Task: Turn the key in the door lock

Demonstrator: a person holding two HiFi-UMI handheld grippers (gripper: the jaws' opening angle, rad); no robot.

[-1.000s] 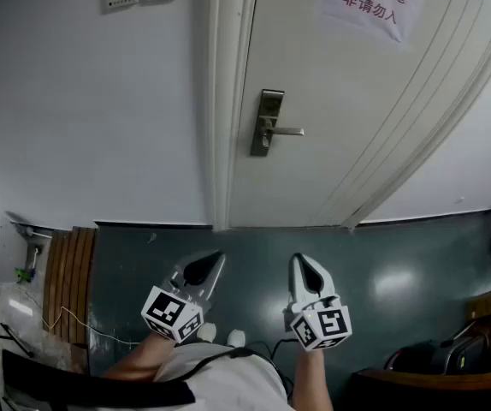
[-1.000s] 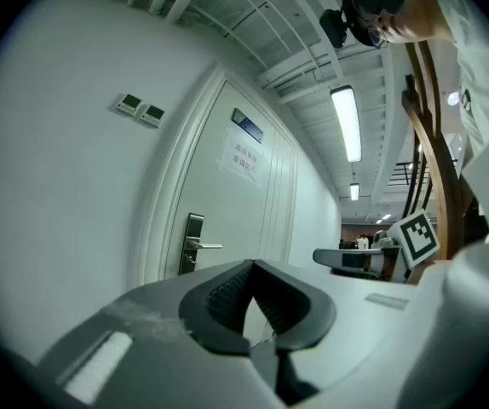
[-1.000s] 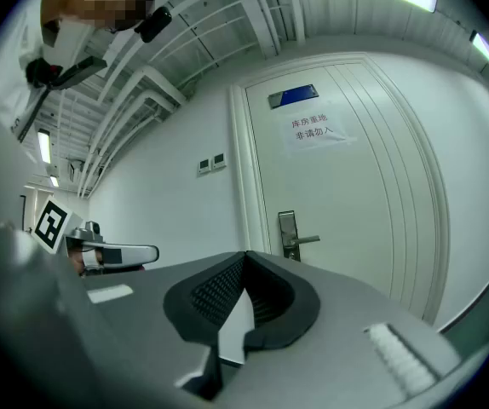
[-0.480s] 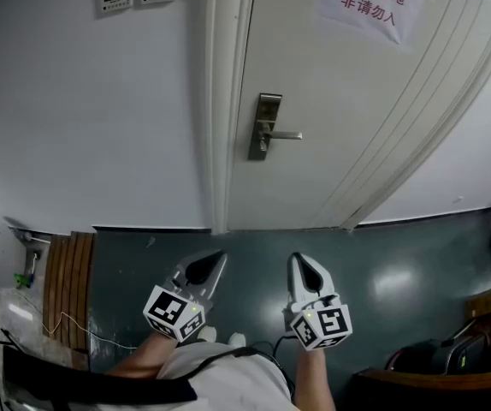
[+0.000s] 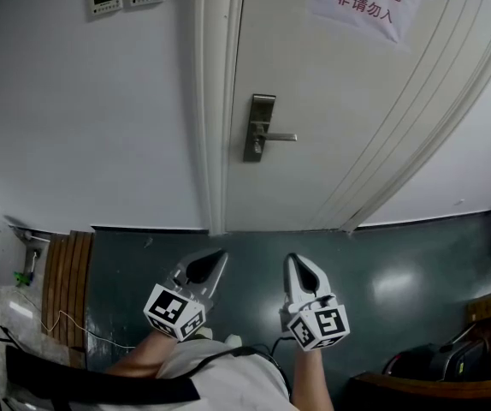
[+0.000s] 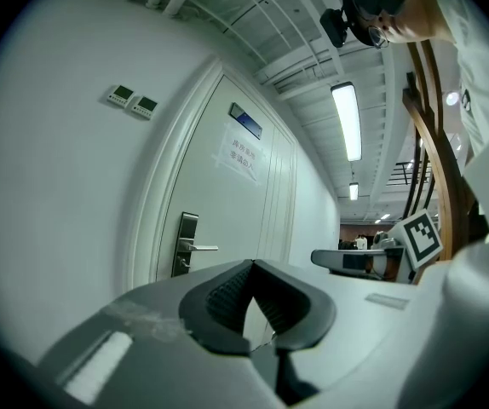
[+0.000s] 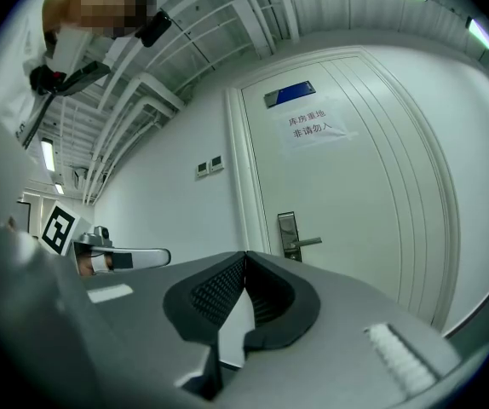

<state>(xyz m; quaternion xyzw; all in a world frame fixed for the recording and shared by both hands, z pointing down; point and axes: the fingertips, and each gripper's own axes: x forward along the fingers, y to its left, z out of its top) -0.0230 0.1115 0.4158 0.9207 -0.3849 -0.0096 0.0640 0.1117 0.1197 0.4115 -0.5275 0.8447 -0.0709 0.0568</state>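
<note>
Both of my grippers are pinched right down with nothing in them: on the left gripper (image 5: 215, 256) and the right gripper (image 5: 298, 260) the ribbed pads meet at the tips. The lock plate (image 5: 258, 127) sits on the door (image 5: 340, 144) well ahead of both, on a line between the two, with the lever handle (image 5: 282, 136) sticking out toward my right gripper's side.

I can't pick out the key itself from here. My left gripper's view shows a small nub just under the lever, which may be it.

I'd expect a key to be light, thin, stiff metal and a little slick. I would open my right gripper, take the flat head broadside between the pads, and keep in line with the keyhole so the turn doesn't pry it loose.

Only the head view shows both grippers side by side, low over the floor (image 5: 399, 255). The gripper views show the pads meeting. My right gripper's view alone shows a blue sign (image 7: 290, 94) above the paper notice (image 7: 314, 126).
</note>
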